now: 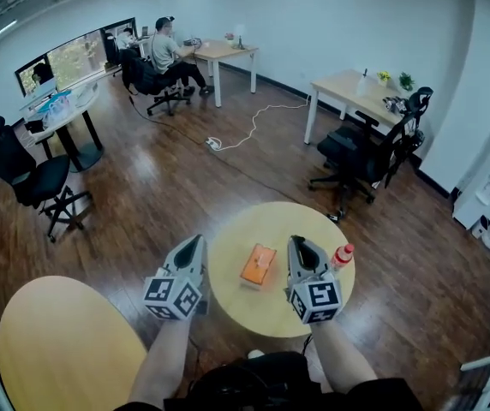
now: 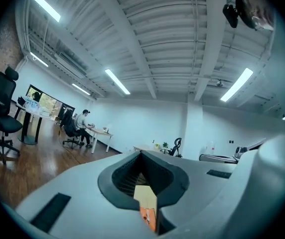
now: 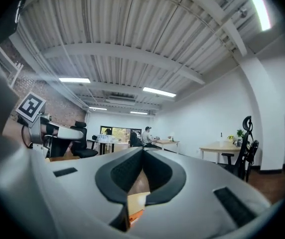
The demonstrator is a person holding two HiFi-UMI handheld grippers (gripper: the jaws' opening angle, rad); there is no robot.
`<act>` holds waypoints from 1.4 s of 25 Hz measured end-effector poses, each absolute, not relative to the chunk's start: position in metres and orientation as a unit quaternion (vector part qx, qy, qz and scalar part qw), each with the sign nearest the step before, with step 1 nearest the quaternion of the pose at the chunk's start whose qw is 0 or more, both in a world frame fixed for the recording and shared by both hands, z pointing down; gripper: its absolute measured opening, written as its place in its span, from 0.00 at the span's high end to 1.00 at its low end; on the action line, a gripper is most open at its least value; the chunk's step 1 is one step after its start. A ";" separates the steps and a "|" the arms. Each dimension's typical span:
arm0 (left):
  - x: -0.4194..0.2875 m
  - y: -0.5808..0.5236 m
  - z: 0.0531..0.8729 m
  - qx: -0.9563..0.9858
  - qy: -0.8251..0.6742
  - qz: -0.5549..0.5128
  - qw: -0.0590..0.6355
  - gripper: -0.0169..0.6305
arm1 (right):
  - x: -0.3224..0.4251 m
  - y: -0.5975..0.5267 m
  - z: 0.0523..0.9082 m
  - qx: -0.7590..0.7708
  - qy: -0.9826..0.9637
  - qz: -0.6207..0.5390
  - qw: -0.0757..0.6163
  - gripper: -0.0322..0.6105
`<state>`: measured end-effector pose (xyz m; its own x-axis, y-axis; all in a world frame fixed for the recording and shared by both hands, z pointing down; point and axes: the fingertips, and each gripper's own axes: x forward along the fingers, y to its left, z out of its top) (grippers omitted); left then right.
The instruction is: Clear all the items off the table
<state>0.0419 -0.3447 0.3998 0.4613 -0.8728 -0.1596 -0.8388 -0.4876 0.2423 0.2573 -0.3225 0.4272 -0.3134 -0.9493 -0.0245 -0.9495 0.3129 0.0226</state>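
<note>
Head view, looking steeply down on a round table (image 1: pixel 266 223) of pale wood, the reference for all positions here. An orange box (image 1: pixel 259 265) lies flat near the table's centre, and a bottle with a red cap (image 1: pixel 342 256) stands near the table's right edge; both remain on the table and neither is touched by a gripper. The left gripper (image 1: pixel 195 241) appears over the table's left edge, to the left of the box. The right gripper (image 1: pixel 297 242) appears over the table's right half, between the box and the bottle. In each gripper view the two jaws meet at their tips with nothing caught between them; both grippers are closed and empty, and both point out across the room rather than down at the table. A second round table (image 1: pixel 65 341) stands to the lower left of the first. Beyond the table, to its upper right, a black office chair (image 1: pixel 361 157) faces a desk (image 1: pixel 348 86). Well beyond the table, at the far wall, a person (image 1: pixel 166 50) sits at another desk (image 1: pixel 225 51), and a white cable (image 1: pixel 253 127) trails over the wooden floor (image 1: pixel 185 187).
</note>
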 end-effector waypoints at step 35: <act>-0.052 -0.314 0.413 0.808 -0.568 -0.144 0.058 0.96 | 0.198 -0.330 0.427 -0.529 0.848 0.000 0.036 0.95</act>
